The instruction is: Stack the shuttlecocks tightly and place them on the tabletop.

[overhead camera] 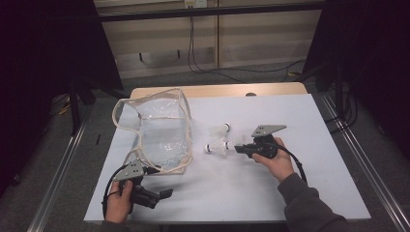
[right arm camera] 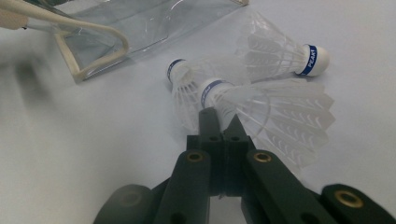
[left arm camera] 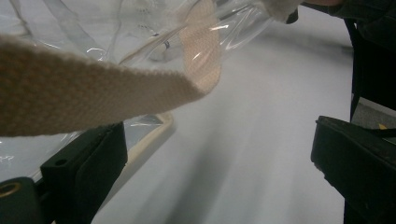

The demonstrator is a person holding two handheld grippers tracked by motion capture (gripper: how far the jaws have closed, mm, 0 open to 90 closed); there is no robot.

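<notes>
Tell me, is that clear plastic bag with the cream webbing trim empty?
Empty, as far as shows: nothing lies inside the clear plastic bag, and the white feather shuttlecocks lie outside it on the white table.

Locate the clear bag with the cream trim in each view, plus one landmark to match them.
High view: clear bag lies left of centre on the white table, open toward the far edge.
Left gripper view: top and left, its cream strap across the frame above the left jaw.
Right gripper view: top left corner, beyond the shuttlecocks.
Shared landmark: the bag's cream trim, seen in all three.
</notes>
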